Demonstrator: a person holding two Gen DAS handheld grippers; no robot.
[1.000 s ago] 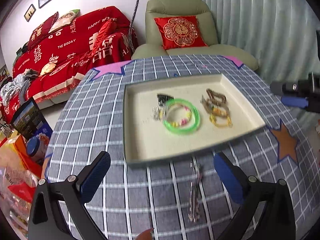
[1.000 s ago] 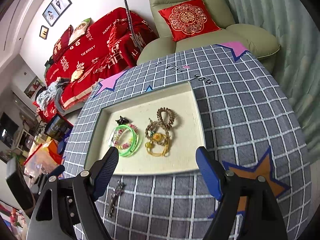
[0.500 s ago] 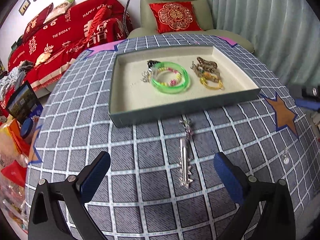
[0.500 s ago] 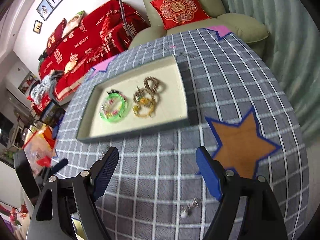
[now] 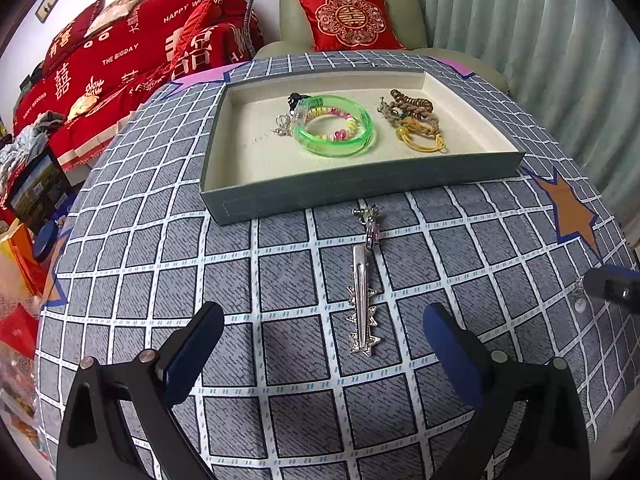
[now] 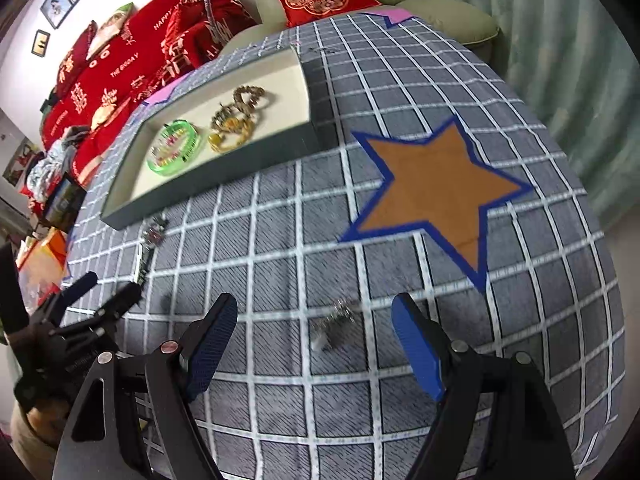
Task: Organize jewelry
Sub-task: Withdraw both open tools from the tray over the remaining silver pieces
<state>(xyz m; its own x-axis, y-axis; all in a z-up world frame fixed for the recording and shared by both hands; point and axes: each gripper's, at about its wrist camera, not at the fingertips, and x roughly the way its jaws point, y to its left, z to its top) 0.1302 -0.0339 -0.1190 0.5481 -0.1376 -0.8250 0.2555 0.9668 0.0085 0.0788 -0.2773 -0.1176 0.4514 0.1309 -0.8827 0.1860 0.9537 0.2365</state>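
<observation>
A grey tray (image 5: pixel 360 184) with a cream lining holds a green bangle (image 5: pixel 334 126), brown and yellow bracelets (image 5: pixel 412 120) and a small silver piece (image 5: pixel 282 126). On the checked cloth in front of it lie a silver star hair clip (image 5: pixel 362 304) and a small pink charm (image 5: pixel 370 220). My left gripper (image 5: pixel 320 352) is open, low over the cloth, with the clip between its fingers. My right gripper (image 6: pixel 316 344) is open over a small silver earring (image 6: pixel 336 320), blurred in the right wrist view. The tray (image 6: pixel 224 168) and the left gripper (image 6: pixel 100 296) also show there.
An orange star patch (image 6: pixel 436 188) lies on the cloth right of the tray. The round table's edge curves close on the right and front. A green armchair with a red cushion (image 5: pixel 348 20) and a red sofa (image 5: pixel 120 64) stand behind the table.
Both grippers have pulled back from the tray and dropped low over the cloth. The hair clip now lies between the left fingers, the earring between the right fingers.
</observation>
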